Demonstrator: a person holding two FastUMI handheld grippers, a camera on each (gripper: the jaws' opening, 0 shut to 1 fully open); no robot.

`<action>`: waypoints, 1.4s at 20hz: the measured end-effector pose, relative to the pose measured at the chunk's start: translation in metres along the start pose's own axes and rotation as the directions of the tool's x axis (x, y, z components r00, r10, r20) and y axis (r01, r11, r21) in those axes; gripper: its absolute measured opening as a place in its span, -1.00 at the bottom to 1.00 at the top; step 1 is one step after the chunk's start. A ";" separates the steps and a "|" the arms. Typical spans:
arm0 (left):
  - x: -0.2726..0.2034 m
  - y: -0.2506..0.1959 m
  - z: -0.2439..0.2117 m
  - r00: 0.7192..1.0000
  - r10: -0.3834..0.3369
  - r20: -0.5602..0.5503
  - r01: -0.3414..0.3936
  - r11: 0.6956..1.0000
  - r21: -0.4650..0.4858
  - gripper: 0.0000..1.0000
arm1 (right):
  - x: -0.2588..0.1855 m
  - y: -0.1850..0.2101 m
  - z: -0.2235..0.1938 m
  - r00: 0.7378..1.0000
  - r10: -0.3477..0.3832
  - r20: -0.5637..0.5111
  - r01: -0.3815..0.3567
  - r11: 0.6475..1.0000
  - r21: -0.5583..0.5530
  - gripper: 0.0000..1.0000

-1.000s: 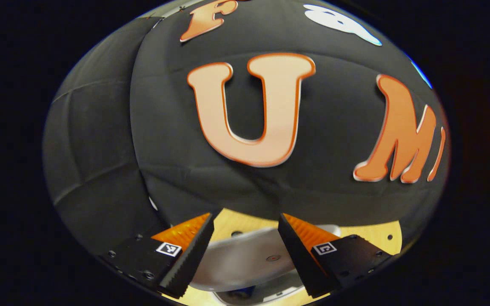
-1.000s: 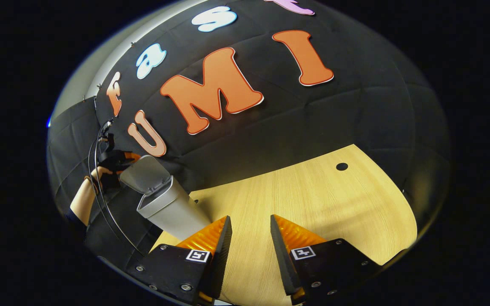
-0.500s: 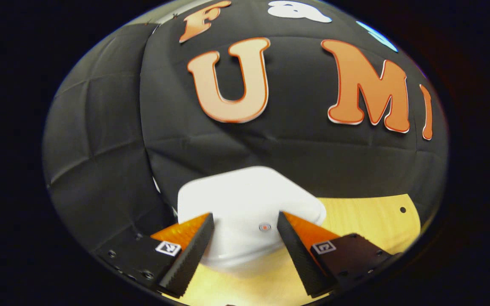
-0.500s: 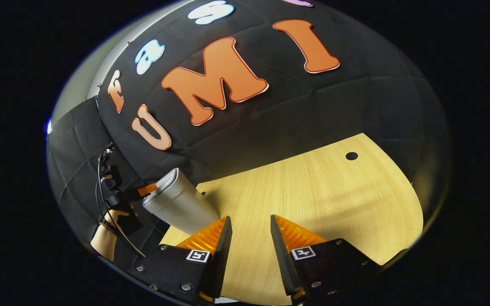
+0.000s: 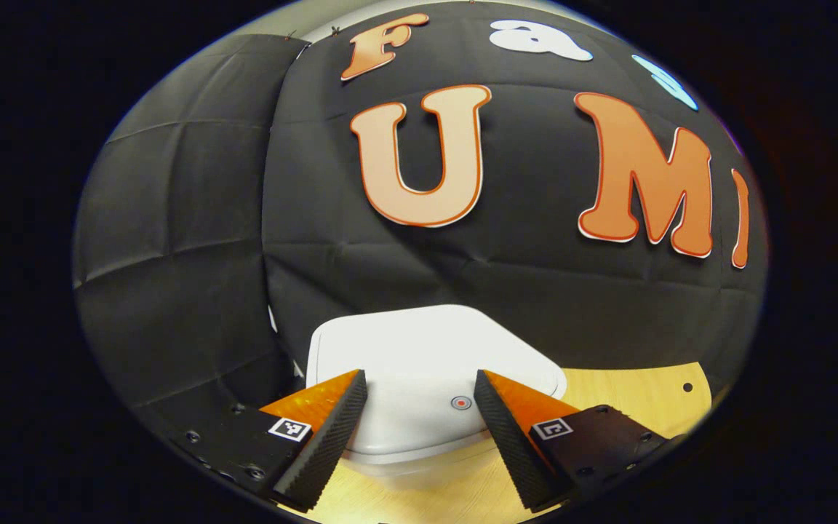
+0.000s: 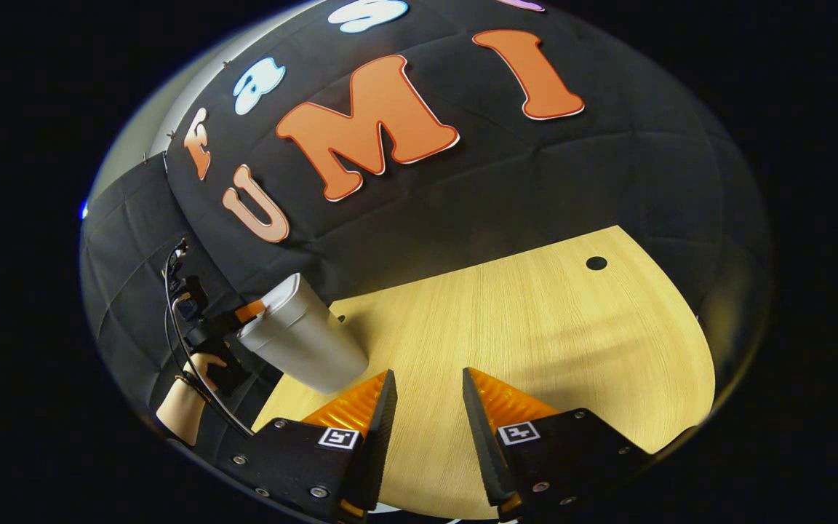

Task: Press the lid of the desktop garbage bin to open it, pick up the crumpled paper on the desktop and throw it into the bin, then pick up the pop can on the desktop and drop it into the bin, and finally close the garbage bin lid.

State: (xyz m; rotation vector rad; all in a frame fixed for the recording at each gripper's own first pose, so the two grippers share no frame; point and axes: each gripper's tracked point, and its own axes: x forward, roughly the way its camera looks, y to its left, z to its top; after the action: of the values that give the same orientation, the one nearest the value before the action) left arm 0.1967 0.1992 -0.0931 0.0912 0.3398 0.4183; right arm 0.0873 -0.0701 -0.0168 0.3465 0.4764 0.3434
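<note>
A pale wood-grain worktop (image 6: 535,320) against black cloth walls carries one white plastic bin (image 6: 306,338), its lid (image 5: 419,364) down. The left gripper (image 5: 419,429) hovers just over it, jaws wide and empty. The right gripper (image 6: 426,429), half-open and empty, hangs over bare wood.

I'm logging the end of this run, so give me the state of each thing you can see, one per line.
Bin lid: closed, flat on the bin.
Garbage bin: upright on the table.
Left gripper: open, over the lid's near edge.
Right gripper: open, holding nothing.
Table: bare wood.

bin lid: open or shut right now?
Shut. The lid lies flat on the bin with no gap at the rim; the left hand-held gripper hovers at it, jaws apart.
</note>
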 end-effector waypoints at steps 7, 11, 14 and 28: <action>-0.061 -0.040 0.061 0.980 -0.132 0.146 0.132 0.991 0.010 0.89 | -0.008 -0.003 0.039 0.989 -0.064 0.130 0.068 0.997 -0.027 0.09; -0.126 -0.093 0.094 0.932 -0.283 0.224 0.280 0.959 0.049 0.88 | -0.025 0.003 0.074 0.958 -0.115 0.263 0.146 0.984 -0.104 0.12; -0.166 -0.127 0.083 0.898 -0.384 0.213 0.382 0.923 0.051 0.89 | -0.046 0.009 0.095 0.918 -0.149 0.368 0.226 0.958 -0.175 0.15; -0.220 -0.155 0.004 0.891 -0.435 0.130 0.435 0.900 0.035 0.89 | -0.090 0.022 0.093 0.837 -0.202 0.509 0.365 0.898 -0.245 0.78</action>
State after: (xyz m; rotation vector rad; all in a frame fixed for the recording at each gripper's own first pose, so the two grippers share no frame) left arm 0.0685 -0.0328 -0.0469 0.0451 0.2179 -0.0363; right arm 0.0536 -0.1088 0.1043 0.0148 -0.0225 0.0305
